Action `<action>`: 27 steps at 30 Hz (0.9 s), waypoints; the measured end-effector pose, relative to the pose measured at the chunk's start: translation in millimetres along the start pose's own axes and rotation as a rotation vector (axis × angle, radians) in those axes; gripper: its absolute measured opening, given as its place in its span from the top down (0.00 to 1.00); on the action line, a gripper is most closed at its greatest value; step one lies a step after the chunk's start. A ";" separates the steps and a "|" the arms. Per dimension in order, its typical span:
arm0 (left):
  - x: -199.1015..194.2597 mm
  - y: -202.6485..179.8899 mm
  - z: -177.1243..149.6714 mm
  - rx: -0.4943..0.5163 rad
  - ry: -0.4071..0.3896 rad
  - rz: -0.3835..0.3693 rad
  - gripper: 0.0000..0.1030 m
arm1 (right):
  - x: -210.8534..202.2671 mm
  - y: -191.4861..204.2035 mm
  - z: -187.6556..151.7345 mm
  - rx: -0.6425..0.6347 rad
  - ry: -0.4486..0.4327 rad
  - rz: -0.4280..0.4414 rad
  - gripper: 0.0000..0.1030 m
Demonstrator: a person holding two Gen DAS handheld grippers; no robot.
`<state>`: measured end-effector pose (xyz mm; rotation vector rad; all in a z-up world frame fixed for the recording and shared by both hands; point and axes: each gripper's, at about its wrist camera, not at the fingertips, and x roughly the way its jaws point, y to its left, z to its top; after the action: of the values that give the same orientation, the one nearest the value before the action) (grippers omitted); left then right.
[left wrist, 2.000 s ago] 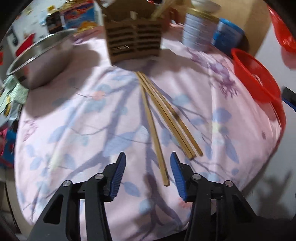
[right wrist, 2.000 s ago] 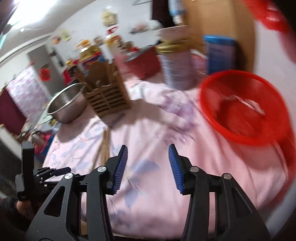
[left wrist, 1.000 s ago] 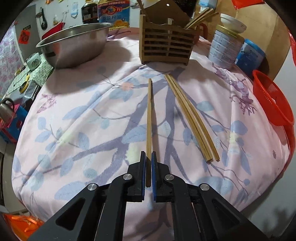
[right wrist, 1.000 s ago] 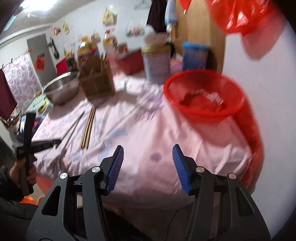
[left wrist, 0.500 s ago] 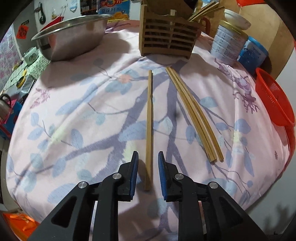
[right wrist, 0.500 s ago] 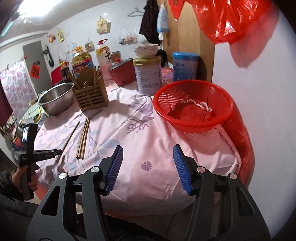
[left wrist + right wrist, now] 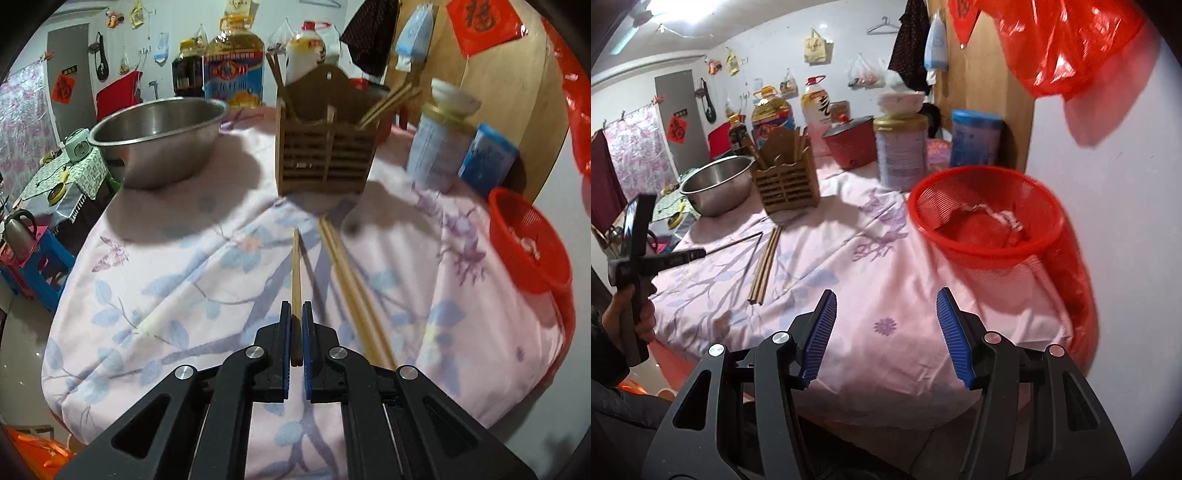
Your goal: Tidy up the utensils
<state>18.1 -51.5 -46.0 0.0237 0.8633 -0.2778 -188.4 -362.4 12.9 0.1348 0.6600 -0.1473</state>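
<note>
My left gripper [image 7: 296, 314] is shut on one wooden chopstick [image 7: 296, 273] and holds it lifted, pointing toward the wooden utensil holder [image 7: 325, 162]. The holder stands at the back of the table with several chopsticks in it. A bundle of chopsticks [image 7: 352, 291] lies on the floral cloth to the right of the held one. In the right wrist view the left gripper [image 7: 698, 254] holds the chopstick [image 7: 735, 243] above the cloth, the bundle [image 7: 764, 266] lies nearby, and the holder [image 7: 786, 184] stands behind. My right gripper [image 7: 884, 325] is open and empty over the table's front edge.
A steel bowl [image 7: 159, 136] stands back left. A tin can [image 7: 439, 144] with a white bowl on top and a blue container [image 7: 487, 158] stand back right. A red mesh basket [image 7: 986, 218] sits at the right edge. Oil bottles and a red pot [image 7: 849, 140] stand behind.
My left gripper opened briefly around the chopstick, then shut on it again and raised it off the cloth. The right gripper stayed open and drew slightly closer to the table.
</note>
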 end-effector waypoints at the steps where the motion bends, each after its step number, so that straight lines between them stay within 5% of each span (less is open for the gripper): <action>1: -4.3 -2.0 2.3 0.002 -0.001 -0.003 0.94 | 1.9 -0.3 2.8 0.018 -0.006 0.011 0.45; 14: -41.2 25.8 11.5 -0.005 0.032 0.060 0.94 | 83.4 79.7 4.4 -0.065 0.073 0.270 0.54; 27: -42.2 56.7 32.7 -0.001 0.092 0.051 0.94 | 158.1 158.5 -27.6 -0.211 0.157 0.331 0.77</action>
<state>30.7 8.6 1.9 0.0580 0.9533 -0.2304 -53.3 -217.0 -94.1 0.0506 0.7953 0.2532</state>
